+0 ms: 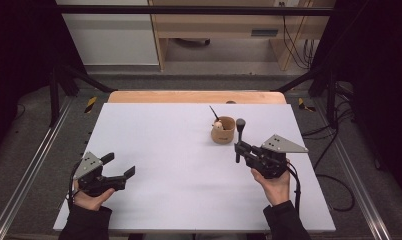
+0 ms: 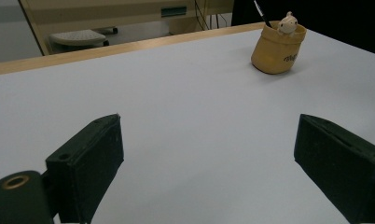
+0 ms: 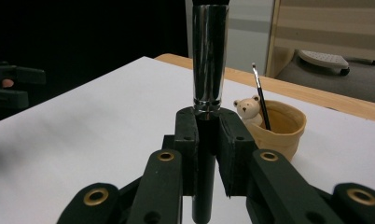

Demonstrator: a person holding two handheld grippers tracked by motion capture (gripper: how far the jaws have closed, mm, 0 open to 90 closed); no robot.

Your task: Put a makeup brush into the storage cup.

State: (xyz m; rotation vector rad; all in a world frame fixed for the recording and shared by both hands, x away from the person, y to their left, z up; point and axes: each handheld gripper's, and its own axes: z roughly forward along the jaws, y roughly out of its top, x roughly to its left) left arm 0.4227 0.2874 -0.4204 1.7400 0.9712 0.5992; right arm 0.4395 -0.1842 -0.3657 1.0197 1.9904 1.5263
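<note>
We hold the brush (image 1: 239, 140) upright in the right gripper (image 1: 237, 147) — jaws clamped on its handle. The holder (image 1: 223, 131) sits near, at ten o'clock. The left gripper (image 1: 120, 168) rests wide open, empty — well apart.

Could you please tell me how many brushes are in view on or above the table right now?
2. A thick makeup brush is clamped upright in the right gripper beside the cup; a thin brush leans inside the cup. Others may be hidden inside it.

Even overhead light brightens the white table (image 1: 189, 165); surroundings left and right fall dark, shadows soft, pictures slightly soft-focused.
</note>
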